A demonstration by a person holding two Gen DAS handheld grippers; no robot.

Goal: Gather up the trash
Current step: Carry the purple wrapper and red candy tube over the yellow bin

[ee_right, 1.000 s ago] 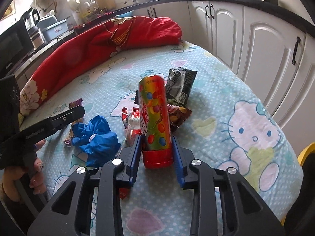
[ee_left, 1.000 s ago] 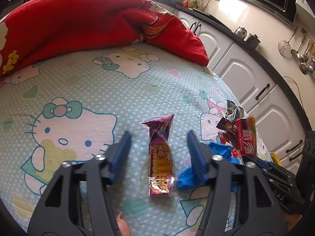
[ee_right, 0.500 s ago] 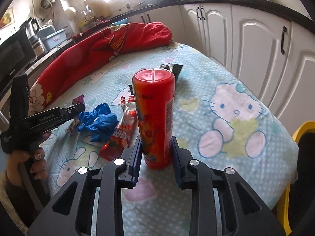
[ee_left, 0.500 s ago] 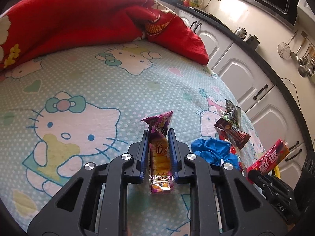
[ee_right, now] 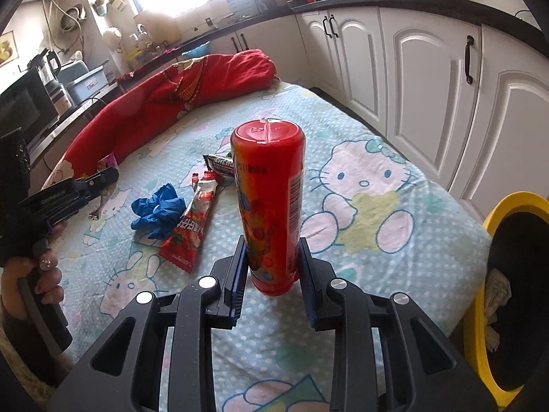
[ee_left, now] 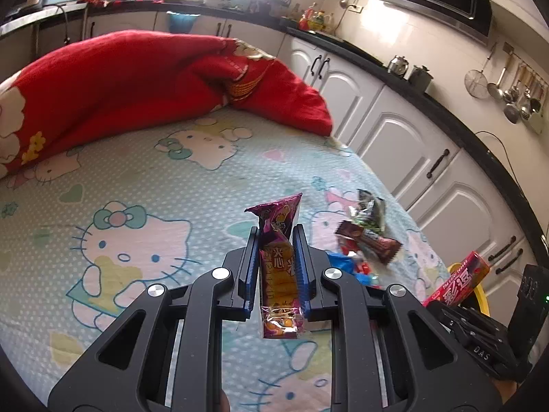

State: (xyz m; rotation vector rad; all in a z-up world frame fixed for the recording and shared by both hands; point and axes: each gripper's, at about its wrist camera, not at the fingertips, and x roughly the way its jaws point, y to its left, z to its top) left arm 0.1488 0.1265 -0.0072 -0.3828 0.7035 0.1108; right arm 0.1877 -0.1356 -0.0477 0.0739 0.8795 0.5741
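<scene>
— So what does each of your cameras catch?

— Your left gripper (ee_left: 276, 267) is clamped on the purple wrapper (ee_left: 277, 267), lifted off the sheet (ee_left: 137, 178). Only your right view shows the yellow bin (ee_right: 507, 213) off the bed's corner.

— And room to move?

— Your right gripper (ee_right: 271, 267) pinches the red tube (ee_right: 271, 202) above bare sheet near that edge; glove (ee_right: 156, 211) and wrappers (ee_right: 192, 226) lie apart, leftward.

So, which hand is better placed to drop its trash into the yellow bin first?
Right. The right gripper holds the red tube just beside the yellow bin; the left gripper, with its purple wrapper, sits farther away.
</scene>
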